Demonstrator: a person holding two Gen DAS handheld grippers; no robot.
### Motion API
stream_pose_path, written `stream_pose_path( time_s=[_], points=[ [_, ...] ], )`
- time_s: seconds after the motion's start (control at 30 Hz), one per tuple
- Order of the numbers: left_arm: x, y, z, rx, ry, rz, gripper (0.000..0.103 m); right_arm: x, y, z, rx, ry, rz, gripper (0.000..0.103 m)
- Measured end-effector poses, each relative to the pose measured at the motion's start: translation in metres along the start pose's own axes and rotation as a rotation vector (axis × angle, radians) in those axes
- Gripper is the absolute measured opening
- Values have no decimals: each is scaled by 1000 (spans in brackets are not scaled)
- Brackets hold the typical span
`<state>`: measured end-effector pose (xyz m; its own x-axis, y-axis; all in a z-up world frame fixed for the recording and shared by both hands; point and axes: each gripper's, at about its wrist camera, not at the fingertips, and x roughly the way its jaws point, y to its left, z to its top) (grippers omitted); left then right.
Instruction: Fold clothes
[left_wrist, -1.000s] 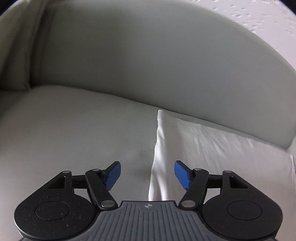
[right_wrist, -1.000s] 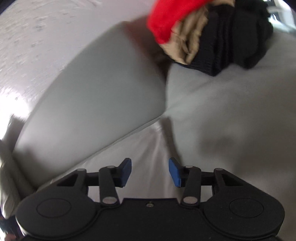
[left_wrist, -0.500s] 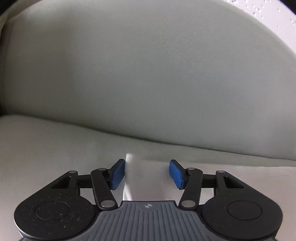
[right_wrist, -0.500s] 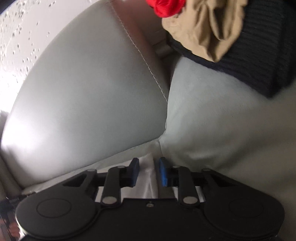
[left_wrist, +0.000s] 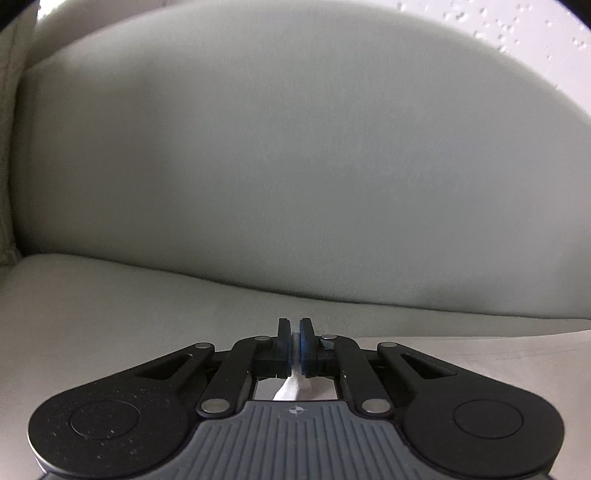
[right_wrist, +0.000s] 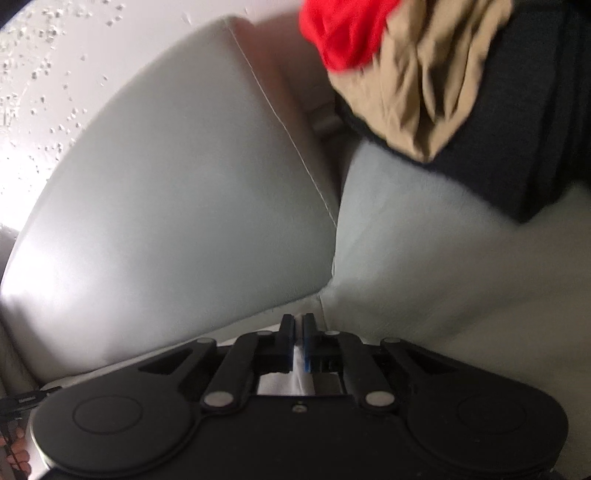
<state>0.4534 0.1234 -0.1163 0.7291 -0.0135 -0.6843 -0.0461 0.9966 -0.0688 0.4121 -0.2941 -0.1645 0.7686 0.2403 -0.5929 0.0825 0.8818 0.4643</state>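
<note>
1. Most of the white garment is hidden under my own gripper bodies; in each wrist view I see only a thin pinched strip of it and a pale patch showing through the linkage gap. In the left wrist view a flat stretch of pale cloth also runs off to the right along the seat, but I cannot tell where it ends.
2. The right wrist view is blurred, and the pile of clothes at its top right is cut off by the frame: red, tan and dark knit pieces, shapes unclear.
3. My left gripper is pressed together on a fold of the white garment, the cloth squeezed between the blue pads.
4. My right gripper is likewise pinching white fabric, which bunches just behind its tips.
5. Both grips sit low, close to where the seat cushion meets the backrest.
6. The sofa is pale grey; behind it is a white speckled wall.
</note>
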Motion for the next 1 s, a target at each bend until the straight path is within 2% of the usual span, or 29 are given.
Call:
stream_pose_path(
  time_s=[0.13,0.27,0.4,0.5,0.63,0.8,0.87,0.93,1.0],
  points=[
    [-51,-1,8,27,-64,-26,4,-50,17,1,9,-37,26,4],
    [-124,9,4,-12,-123,-78,3,-116,35,-3,20,-59,63,4],
    [-199,33,-17,-59,-155,-134,4,-193,48,-11,30,-66,96,4],
    [-251,54,-47,-95,-145,-159,4,-250,40,-14,45,-63,118,4],
    [-280,64,-103,-112,-70,-95,4,-287,20,-47,66,-27,119,4],
    [-284,65,-177,-78,58,19,4,-306,-3,-145,115,86,37,4],
    [-279,60,-190,-55,92,59,4,-310,-10,-169,146,108,15,4],
    [-279,56,-192,-40,92,87,4,-312,-14,-182,168,112,-2,4],
    [-291,57,-192,-50,71,83,4,-324,-10,-182,160,84,-5,4]
  ],
)
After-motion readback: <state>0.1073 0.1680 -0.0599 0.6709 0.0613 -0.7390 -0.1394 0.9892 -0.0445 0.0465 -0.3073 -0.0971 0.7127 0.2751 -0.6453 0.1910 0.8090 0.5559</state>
